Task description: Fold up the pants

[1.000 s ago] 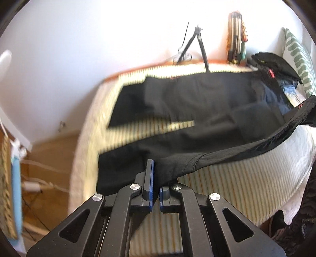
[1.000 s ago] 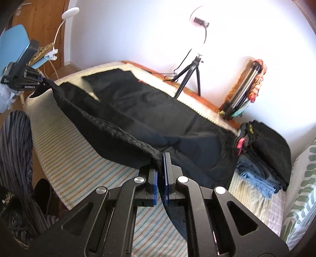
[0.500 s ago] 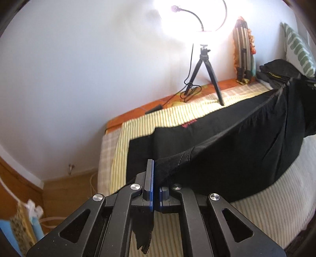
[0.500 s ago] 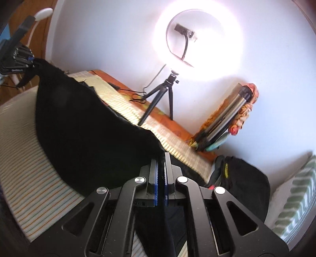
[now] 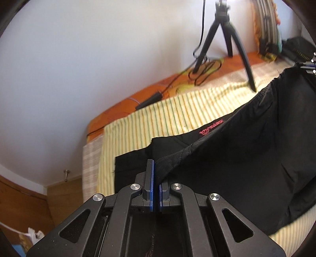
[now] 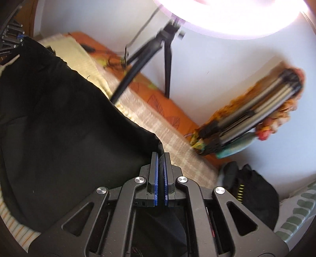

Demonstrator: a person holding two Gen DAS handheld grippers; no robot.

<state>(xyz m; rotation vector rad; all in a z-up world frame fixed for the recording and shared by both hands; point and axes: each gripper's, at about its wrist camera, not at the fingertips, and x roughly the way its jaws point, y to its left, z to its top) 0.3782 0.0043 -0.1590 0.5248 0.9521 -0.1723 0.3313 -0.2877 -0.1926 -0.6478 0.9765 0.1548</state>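
Left wrist view showed us a white wall (image 5: 83,65) behind a bed under a striped cover (image 5: 158,122), with black pants (image 5: 246,158) stretched above it between our grippers. Our left gripper (image 5: 156,178) and right gripper (image 6: 161,170) each pinched a pants edge. A tripod (image 6: 150,53) stood blurred; its ring light (image 6: 227,17) was cut off.

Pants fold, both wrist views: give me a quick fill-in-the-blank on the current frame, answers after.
1. Both grippers are shut on the black ____.
2. The left gripper and right gripper hold the pants above a ____ bedspread.
3. The tripod stands on the ____ strip by the wall.

Answers: pants; striped; orange
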